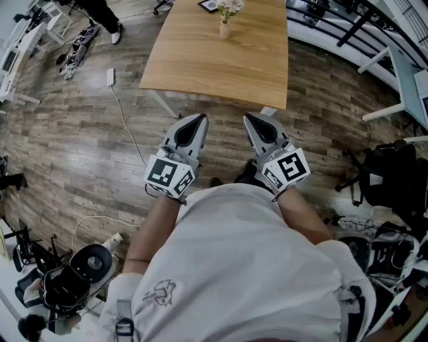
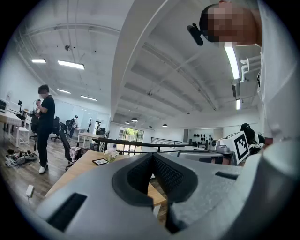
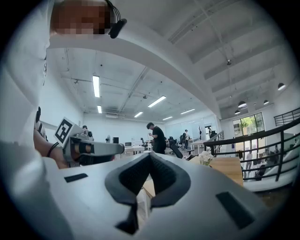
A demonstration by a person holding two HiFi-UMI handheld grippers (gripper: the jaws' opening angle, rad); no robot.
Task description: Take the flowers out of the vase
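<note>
Left gripper [image 1: 202, 118], right gripper [image 1: 247, 117] clenched empty (both level), flowers [image 1: 229, 8] upright in vase [image 1: 225, 30]

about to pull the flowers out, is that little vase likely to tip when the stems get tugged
Probably tippy: the vase looks small and narrow, with the flowers spreading wider above it. It may also slide, standing loose on the smooth wooden table. It looks light, so it could lift with the flowers.

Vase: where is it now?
Head view, top centre: the vase stands on the wooden table, well back from its near edge, close to a dark frame lying at its left.
</note>
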